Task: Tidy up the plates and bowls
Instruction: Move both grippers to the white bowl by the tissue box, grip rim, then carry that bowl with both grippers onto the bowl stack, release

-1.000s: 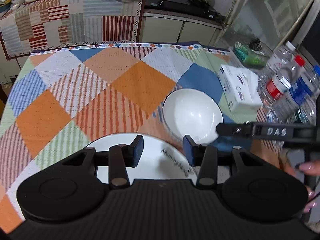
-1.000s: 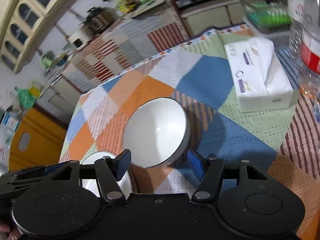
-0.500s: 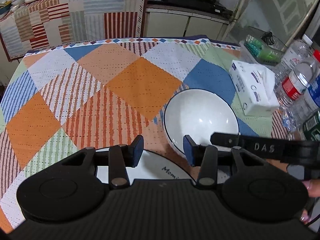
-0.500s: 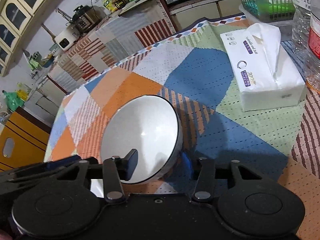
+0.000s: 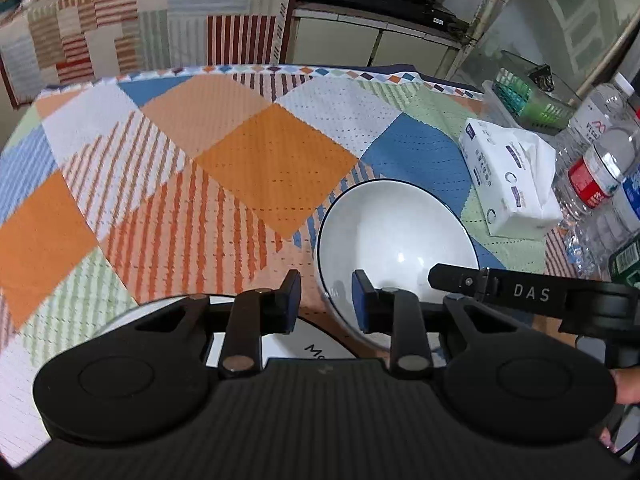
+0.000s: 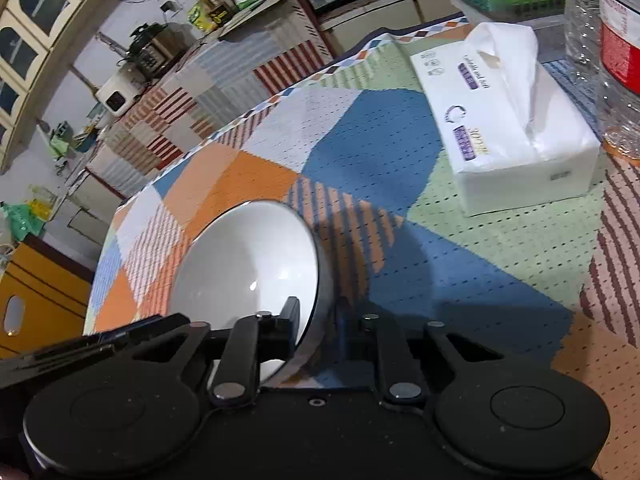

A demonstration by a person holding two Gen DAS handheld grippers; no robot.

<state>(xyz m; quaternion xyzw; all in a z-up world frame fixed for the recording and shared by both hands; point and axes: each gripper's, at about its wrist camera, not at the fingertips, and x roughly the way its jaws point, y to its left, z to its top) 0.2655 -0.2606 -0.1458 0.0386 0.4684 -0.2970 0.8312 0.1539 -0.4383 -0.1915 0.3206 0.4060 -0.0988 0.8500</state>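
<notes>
A white bowl [image 5: 394, 236] with a dark rim is tilted above the checked tablecloth. My right gripper [image 6: 316, 322] is shut on the bowl's [image 6: 244, 268] near rim, one finger inside and one outside; it shows in the left wrist view [image 5: 452, 276] as a black arm marked DAS. A white plate [image 5: 316, 340] with dark lettering lies on the cloth under my left gripper [image 5: 325, 304], mostly hidden by it. My left gripper is open and empty, just above the plate, with the bowl's rim beside its right finger.
A white tissue pack [image 5: 510, 178] lies right of the bowl. Several plastic water bottles [image 5: 600, 176] and a green basket [image 5: 528, 100] stand at the table's right edge. The tablecloth [image 5: 208, 168] stretches left and back. Kitchen counters stand behind.
My right gripper closed on the bowl's rim and tipped it up, moving it toward the plate. My left gripper stayed open over the plate.
</notes>
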